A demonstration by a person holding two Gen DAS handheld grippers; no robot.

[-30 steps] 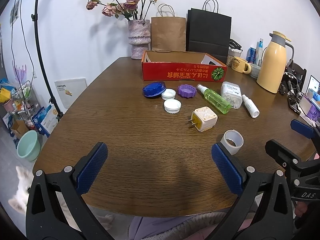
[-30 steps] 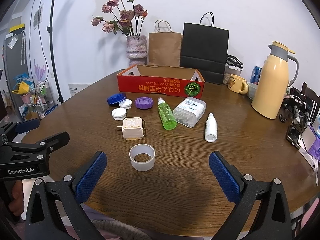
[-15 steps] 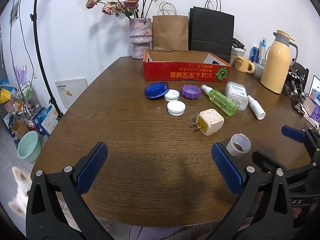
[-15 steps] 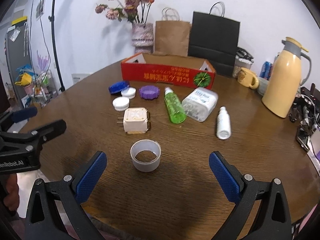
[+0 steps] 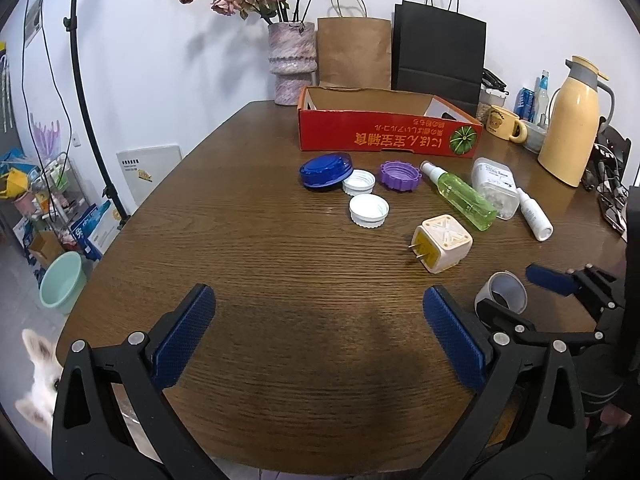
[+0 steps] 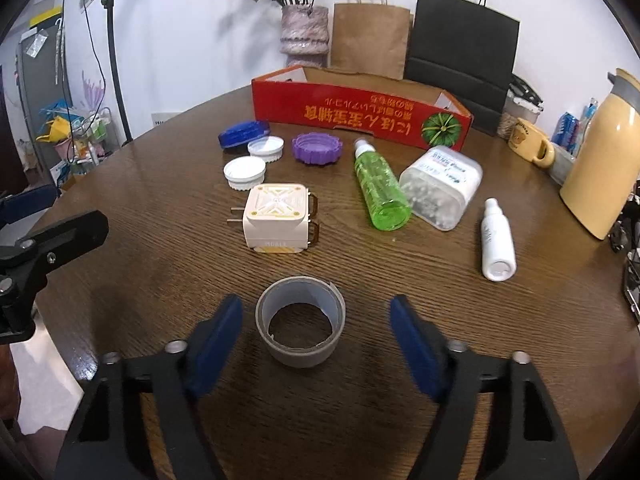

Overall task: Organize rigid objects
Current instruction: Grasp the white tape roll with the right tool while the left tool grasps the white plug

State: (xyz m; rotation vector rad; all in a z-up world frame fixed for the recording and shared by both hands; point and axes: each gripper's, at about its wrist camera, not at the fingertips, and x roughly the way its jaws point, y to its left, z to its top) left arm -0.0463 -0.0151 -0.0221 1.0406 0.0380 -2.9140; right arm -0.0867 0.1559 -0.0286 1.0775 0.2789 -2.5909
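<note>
In my right wrist view the right gripper (image 6: 316,316) stands open, its jaws either side of the tape roll (image 6: 300,330) with gaps both ways; the roll sits upright on the table (image 6: 160,216). My left view catches that roll (image 5: 501,293) only partly, behind the right gripper's fingers (image 5: 546,279). The left gripper (image 5: 316,336) is open over bare wood, nothing between its jaws. Beyond the right jaws lies the plug (image 6: 278,220); its front label is too blurred for me to read. Further ahead: two white caps (image 6: 245,173), blue lid (image 6: 243,133), purple lid (image 6: 316,147), green bottle (image 6: 380,186), clear box (image 6: 440,186), white bottle (image 6: 497,240). Farthest is the red box (image 6: 360,114), its yellow print upside down. Only the left view shows the dog (image 5: 38,376), cut off at the edge.
</note>
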